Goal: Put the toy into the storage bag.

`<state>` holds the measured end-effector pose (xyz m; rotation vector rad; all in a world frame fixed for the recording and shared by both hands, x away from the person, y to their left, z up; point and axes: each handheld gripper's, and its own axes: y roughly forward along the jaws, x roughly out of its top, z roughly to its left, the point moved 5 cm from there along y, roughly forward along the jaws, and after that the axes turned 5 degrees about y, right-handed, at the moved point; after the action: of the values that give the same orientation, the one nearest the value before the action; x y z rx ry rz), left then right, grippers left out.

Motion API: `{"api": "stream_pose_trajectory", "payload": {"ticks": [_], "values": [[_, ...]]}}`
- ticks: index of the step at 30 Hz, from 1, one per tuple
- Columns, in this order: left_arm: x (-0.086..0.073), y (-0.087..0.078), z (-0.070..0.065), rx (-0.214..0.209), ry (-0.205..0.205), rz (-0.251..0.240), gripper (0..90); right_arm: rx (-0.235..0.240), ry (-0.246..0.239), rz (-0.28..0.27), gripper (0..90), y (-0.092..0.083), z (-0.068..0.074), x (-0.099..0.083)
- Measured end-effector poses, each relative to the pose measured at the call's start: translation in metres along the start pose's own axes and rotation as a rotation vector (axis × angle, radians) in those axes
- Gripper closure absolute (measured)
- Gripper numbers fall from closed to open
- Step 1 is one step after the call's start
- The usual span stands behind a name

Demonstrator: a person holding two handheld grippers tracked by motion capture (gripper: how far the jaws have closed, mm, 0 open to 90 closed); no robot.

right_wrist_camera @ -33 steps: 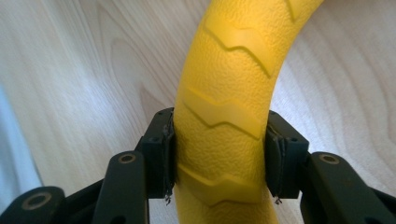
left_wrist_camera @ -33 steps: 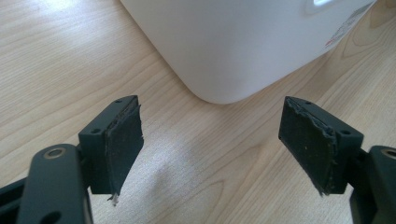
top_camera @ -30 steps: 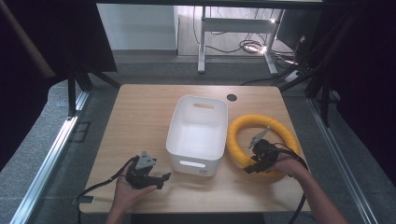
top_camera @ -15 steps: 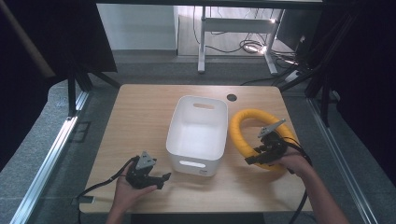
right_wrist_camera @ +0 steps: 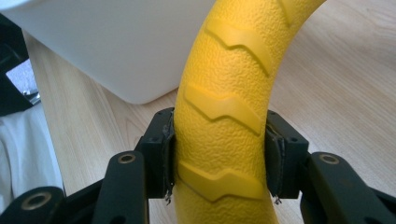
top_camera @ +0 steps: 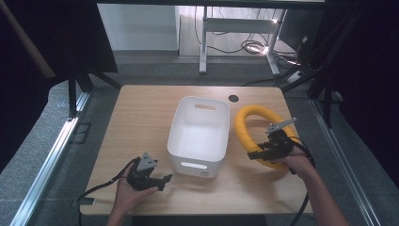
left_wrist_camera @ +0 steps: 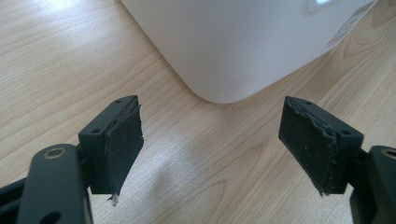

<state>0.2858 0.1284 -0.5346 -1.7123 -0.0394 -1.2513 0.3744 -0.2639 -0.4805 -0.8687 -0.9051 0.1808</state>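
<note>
Indoors, pale wooden table (top_camera: 141, 122), grey floor (top_camera: 42, 155), left gripper (left_wrist_camera: 212, 140) wide, right gripper (right_wrist_camera: 219, 158) clamping yellow ring (right_wrist_camera: 224, 93)

White bin (top_camera: 200, 136) stands mid-table (top_camera: 141, 122); a dark round grommet (top_camera: 233, 98) lies just behind it

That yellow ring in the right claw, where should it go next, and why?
Probably up and over into the white bin. The right gripper is shut on the yellow ring, which is beside the bin. The left gripper rests open, holding nothing.
</note>
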Motion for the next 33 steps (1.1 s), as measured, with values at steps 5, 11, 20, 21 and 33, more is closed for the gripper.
{"api": "stream_pose_trajectory", "payload": {"ticks": [5, 11, 20, 21, 33], "values": [[0.0, 0.0, 0.0, 0.002, 0.0, 0.0, 21.7, 0.002, 0.013, -0.029, 51.5, -0.003, -0.001, 0.002], [0.0, 0.0, 0.0, 0.002, 0.001, 0.001, 21.7, 0.002, 0.022, -0.052, 51.5, -0.006, -0.002, 0.004], [0.0, 0.0, 0.0, 0.002, 0.003, 0.003, 21.7, 0.0, 0.032, -0.078, 51.5, -0.009, -0.004, 0.006], [0.0, 0.0, 0.0, 0.002, 0.003, 0.003, 21.7, 0.001, 0.037, -0.084, 51.5, -0.01, -0.004, 0.006], [-0.001, 0.001, 0.0, 0.003, 0.004, 0.005, 21.6, 0.005, 0.058, -0.124, 51.5, -0.014, -0.008, 0.01]]}}
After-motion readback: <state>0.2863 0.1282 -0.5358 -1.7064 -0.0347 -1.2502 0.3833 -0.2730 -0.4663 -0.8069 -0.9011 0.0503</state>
